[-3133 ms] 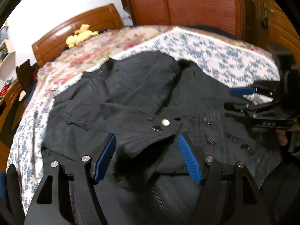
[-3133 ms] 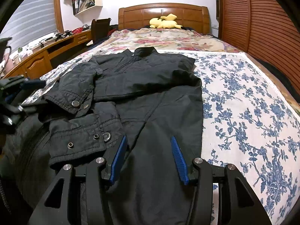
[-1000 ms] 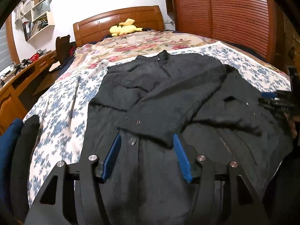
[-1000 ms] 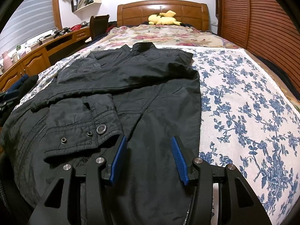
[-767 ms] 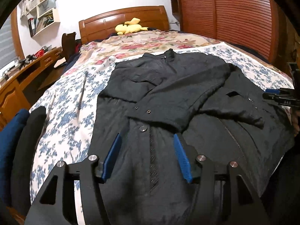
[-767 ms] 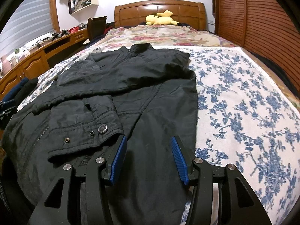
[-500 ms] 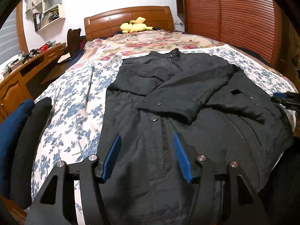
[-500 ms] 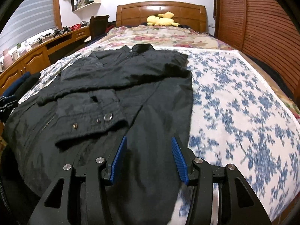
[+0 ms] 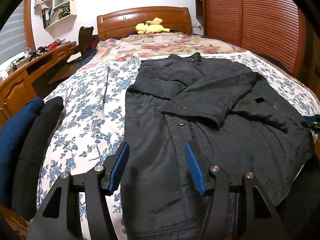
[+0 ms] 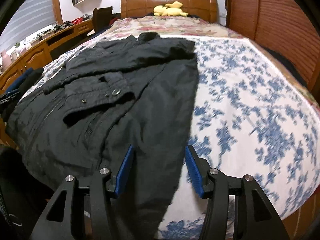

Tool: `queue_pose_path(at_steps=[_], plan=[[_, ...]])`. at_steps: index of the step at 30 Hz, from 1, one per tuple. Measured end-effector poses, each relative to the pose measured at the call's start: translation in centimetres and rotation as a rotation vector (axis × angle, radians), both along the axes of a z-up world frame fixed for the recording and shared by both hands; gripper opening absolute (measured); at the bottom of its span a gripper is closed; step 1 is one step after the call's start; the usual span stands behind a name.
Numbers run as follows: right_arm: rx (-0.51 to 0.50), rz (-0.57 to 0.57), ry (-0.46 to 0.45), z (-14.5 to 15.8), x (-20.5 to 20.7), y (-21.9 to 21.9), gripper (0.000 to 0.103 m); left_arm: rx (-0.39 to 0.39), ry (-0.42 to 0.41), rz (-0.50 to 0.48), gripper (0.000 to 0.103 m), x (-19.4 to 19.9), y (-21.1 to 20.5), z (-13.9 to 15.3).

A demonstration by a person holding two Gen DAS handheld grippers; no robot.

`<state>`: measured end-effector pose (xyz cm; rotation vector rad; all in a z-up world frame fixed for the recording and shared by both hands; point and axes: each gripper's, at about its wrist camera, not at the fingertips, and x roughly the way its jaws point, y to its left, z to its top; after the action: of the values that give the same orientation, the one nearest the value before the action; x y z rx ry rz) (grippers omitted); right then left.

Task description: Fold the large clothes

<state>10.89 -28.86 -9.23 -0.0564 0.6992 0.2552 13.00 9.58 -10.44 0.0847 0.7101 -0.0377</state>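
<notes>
Matt black cloth jacket (image 9: 200,104)

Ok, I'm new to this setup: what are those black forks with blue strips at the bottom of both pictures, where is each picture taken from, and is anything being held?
They are two hand-held grippers, one in each of a person's hands, each with a camera that looks forward along its two fingers. The blue strips are the finger pads.

One picture comes from the left gripper, the other from the right gripper. Both look up a bed with a blue-flowered cover toward the wooden headboard, where a yellow soft toy lies.

On the bed lies a black jacket, collar toward the headboard, both sleeves folded across its front. The left gripper is over its left edge, the right over its right edge.

Nothing is held. Both grippers are open with only jacket beneath them, and the right one's jaws are opening slightly.
</notes>
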Motion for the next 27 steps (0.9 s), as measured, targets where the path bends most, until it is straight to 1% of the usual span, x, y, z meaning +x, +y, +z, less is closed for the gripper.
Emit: queue_pose_path(at_steps=[8,10,14,17,20,22,25,27], plan=[[0.012,0.012,0.016,0.2,0.5,1.0,0.054,-0.018,0.017,0.021,0.059,-0.6,1.7,-0.9],[0.021,0.024,0.019,0.3,0.6,0.9,0.050,-0.023,0.027,0.031,0.059,-0.8,2.2,-1.3],[0.004,0.026,0.024,0.3,0.3,0.9,0.050,-0.070,0.050,0.024,0.059,-1.7,3.4,-2.1],[-0.009,0.025,0.031,0.4,-0.3,0.9,0.050,-0.071,0.055,0.035,0.059,-2.6,3.9,-2.4],[-0.023,0.016,0.047,0.2,-0.9,0.7,0.050,-0.073,0.061,0.041,0.055,-3.5,4.3,-2.5],[-0.028,0.008,0.055,0.2,-1.2,0.6,0.050,-0.073,0.066,0.055,0.054,-4.2,4.6,-2.7],[-0.015,0.016,0.068,0.1,-1.9,0.5,0.050,-0.100,0.077,0.068,0.054,-5.1,5.1,-3.0],[-0.003,0.032,0.070,0.1,-2.2,0.7,0.050,-0.123,0.082,0.060,0.049,-5.7,5.5,-3.3]])
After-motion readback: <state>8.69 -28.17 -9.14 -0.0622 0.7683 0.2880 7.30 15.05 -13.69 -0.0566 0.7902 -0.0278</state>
